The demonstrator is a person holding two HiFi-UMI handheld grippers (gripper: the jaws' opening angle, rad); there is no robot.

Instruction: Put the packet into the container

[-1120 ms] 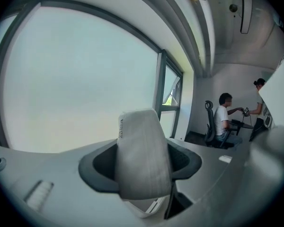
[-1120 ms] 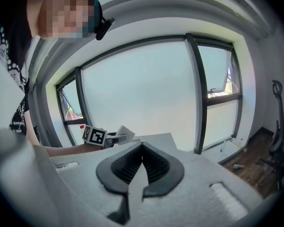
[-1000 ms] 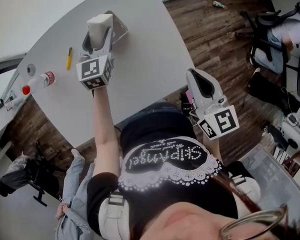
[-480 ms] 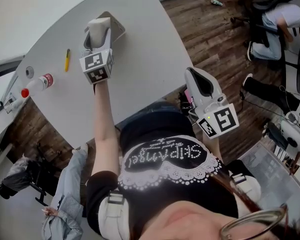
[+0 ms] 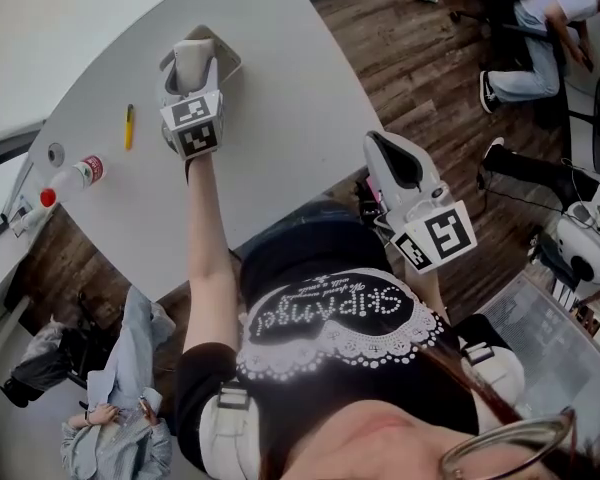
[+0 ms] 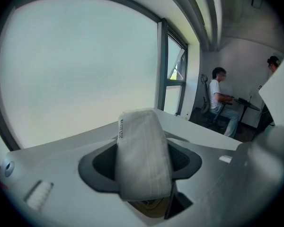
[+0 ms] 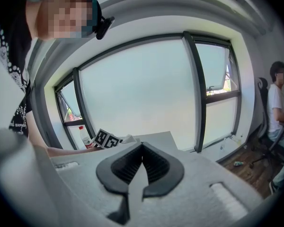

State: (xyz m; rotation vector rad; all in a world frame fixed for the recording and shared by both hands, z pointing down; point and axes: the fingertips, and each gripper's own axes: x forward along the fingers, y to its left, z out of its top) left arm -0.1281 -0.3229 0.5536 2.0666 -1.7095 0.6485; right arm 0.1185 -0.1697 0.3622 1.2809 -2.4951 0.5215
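Right gripper [image 5: 383, 153]: jaws pressed together, empty, just off the table [image 5: 280, 158] edge.
Left gripper [image 5: 187, 76]: pinching the packet [image 6: 143, 160], out over the table.
Packet: white, overlapping the container [image 5: 236, 60].
Yellow pen [image 5: 128, 126], bottle [image 5: 75, 176]: leftward, well apart.

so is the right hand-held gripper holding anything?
No, the right hand-held gripper has its jaws closed together with nothing between them.
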